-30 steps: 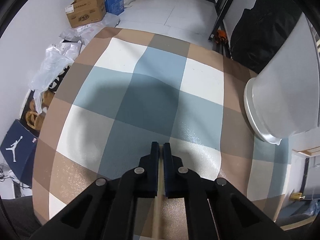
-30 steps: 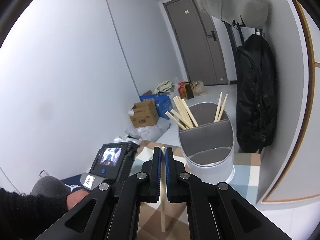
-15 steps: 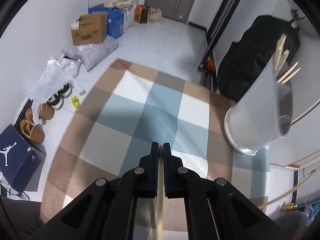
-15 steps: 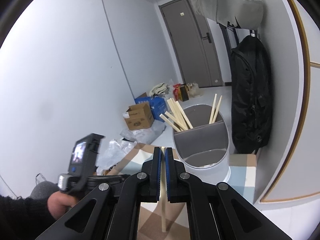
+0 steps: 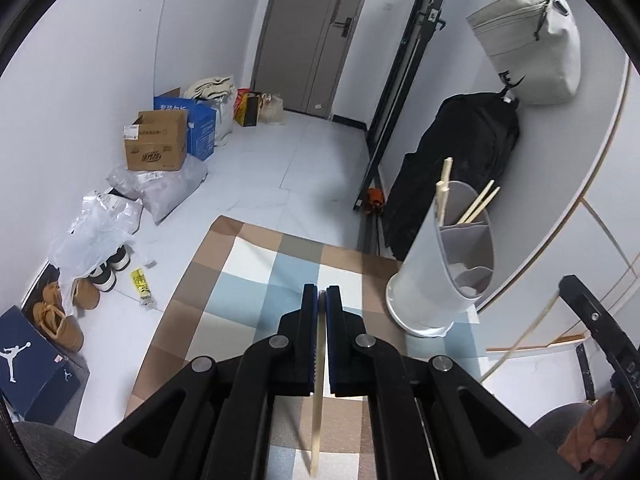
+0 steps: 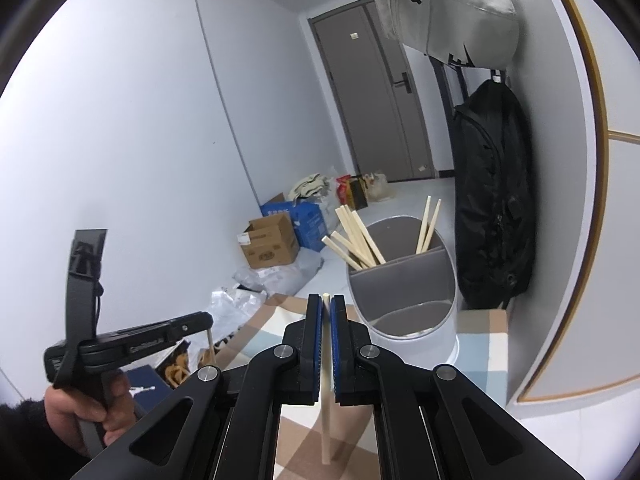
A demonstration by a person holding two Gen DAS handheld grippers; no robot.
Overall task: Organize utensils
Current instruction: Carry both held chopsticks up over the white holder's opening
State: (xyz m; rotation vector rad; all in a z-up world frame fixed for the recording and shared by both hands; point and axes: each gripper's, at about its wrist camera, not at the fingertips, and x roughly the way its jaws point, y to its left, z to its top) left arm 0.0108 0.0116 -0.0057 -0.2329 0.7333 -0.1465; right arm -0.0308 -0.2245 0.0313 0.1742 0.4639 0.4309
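Between each claw's pinched pads — left claw (image 5: 321,300), right claw (image 6: 326,305) — one pale chopstick (image 5: 317,420).

Chopstick (image 5: 316,420) upper length hidden between closed pads; box (image 5: 36,364) at lower left cropped; holder (image 6: 404,304) base occluded.

Both wrist views toward holder (image 5: 448,268)

Black hand-held gripper (image 6: 325,312), blue-lined fingers (image 6: 314,332), silver screws, dark fuzzy sleeve (image 6: 20,432)
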